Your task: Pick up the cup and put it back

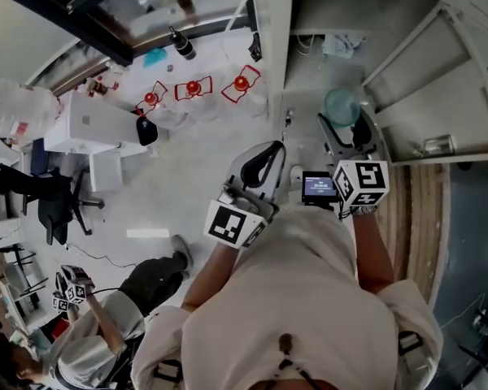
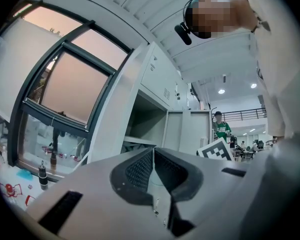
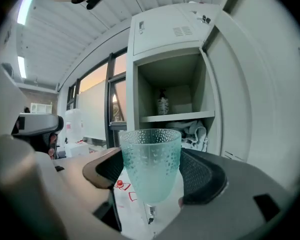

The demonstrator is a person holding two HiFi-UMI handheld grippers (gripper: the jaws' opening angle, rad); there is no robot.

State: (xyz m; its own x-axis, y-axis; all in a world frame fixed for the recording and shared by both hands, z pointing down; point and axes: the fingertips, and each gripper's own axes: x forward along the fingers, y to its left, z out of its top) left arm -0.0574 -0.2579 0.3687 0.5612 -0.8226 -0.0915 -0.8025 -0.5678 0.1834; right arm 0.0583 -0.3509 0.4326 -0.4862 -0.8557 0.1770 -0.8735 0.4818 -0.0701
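Note:
A pale teal, dimpled, see-through cup [image 3: 151, 164] stands upright between the dark pads of my right gripper [image 3: 155, 170], which is shut on it. In the head view the cup [image 1: 342, 106] shows just beyond the right gripper [image 1: 345, 133], in front of the open white cabinet [image 1: 423, 80]. My left gripper [image 1: 268, 154] is held beside it to the left, jaws shut with nothing between them. In the left gripper view its pads meet at the tips of the left gripper [image 2: 153, 170]. The cup is not seen in that view.
The open cabinet has a shelf [image 3: 172, 117] bearing a small vase [image 3: 162, 104], with crumpled cloth [image 3: 191, 129] below. Red marks [image 1: 193, 88] and a bottle [image 1: 181, 43] lie far left. Another person [image 1: 89, 315] crouches at bottom left near an office chair [image 1: 53, 201].

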